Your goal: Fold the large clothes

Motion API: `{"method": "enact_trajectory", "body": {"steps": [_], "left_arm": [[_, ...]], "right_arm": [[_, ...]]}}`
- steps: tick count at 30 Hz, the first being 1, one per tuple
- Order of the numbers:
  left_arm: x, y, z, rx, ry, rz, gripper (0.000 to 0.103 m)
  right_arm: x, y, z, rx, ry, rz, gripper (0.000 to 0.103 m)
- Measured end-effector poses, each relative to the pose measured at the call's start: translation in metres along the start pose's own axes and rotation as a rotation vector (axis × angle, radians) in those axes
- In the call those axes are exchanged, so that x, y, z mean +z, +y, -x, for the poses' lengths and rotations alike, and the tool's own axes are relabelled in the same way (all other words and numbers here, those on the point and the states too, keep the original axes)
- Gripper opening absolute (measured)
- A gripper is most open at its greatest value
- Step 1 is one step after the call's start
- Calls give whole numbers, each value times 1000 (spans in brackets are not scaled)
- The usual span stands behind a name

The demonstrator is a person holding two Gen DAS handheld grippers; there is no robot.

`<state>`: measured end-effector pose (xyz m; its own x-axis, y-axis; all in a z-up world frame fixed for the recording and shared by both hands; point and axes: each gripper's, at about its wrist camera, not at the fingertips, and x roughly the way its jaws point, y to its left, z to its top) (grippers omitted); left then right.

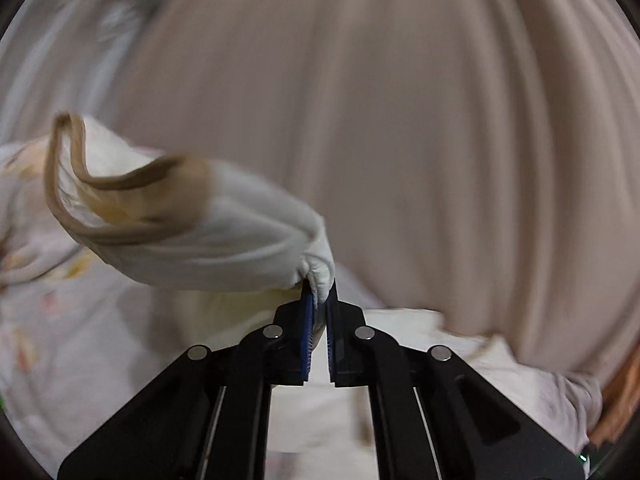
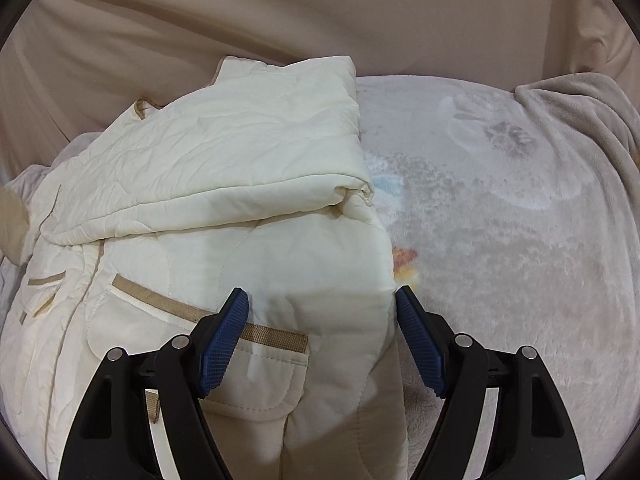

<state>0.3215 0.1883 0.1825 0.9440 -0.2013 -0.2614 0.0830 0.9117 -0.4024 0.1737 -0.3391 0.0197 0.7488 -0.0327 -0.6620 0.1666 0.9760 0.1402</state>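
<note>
Cream jacket (image 2: 224, 184) lying on the fleece blanket (image 2: 500, 220), one sleeve already folded across (fold partly done); left gripper (image 1: 319, 304) clamping the other sleeve's cuff, lifting; right gripper (image 2: 322, 300) hovering agape over hem

Black hand-held gripper (image 2: 322, 294), blue ribbed pads (image 2: 224, 344)

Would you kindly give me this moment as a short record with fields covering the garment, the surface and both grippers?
garment: cream padded jacket, tan pocket trim, sleeve folded across body
surface: pale fleece blanket
left gripper: shut on a white fold of the jacket, lifted
right gripper: open, jaws straddling the jacket's edge, pads not pressing
backdrop: beige cloth
</note>
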Motion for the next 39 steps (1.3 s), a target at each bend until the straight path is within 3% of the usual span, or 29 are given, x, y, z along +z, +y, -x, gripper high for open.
{"method": "enact_trajectory", "body": {"steps": [5,8,11,12,13,15,17,18,19,23,25,28,33,37,38,39], "left_arm": [[-41,-149,-35,-254,118,-157,5],[-99,-215,-76,-310,259,-225,6],[-170,-251,-116,-301,420,-299,11],[-193,-258,-127,-287,471,-326,21],[-215,-261,-138,-258,514,-346,40],[-237,-260,-135,-248,466,-374,54],[-239,-259,-118,-258,438,-408,73],[-235,-258,-114,-264,440,-406,84],[-225,-253,-107,-277,431,-383,88],[-190,-208,-78,-304,398,-287,94],[-174,-172,-78,-274,409,-206,94],[-150,-96,-88,-195,431,20,94],[-139,0,-102,-106,438,366,94],[-139,30,-101,-61,410,460,94],[-143,29,-101,-73,409,480,94],[-143,32,-103,-75,412,494,94]], "right_arm": [[1,-1,2,3,-1,-5,74],[2,-1,2,10,-1,-13,74],[3,-1,3,17,1,-23,74],[3,-1,3,21,1,-27,75],[4,-1,3,26,2,-29,75],[6,-1,3,36,2,-37,76],[7,-2,2,44,2,-46,77],[8,-2,2,53,2,-52,77],[9,-3,3,57,-2,-58,77],[15,-7,17,62,-63,-79,77],[23,-4,31,86,-112,-78,78],[47,13,42,138,-126,-35,79],[87,43,19,192,-79,-14,82],[105,41,-24,242,12,-163,82],[107,40,-34,254,26,-209,80],[108,42,-39,259,32,-234,70]]}}
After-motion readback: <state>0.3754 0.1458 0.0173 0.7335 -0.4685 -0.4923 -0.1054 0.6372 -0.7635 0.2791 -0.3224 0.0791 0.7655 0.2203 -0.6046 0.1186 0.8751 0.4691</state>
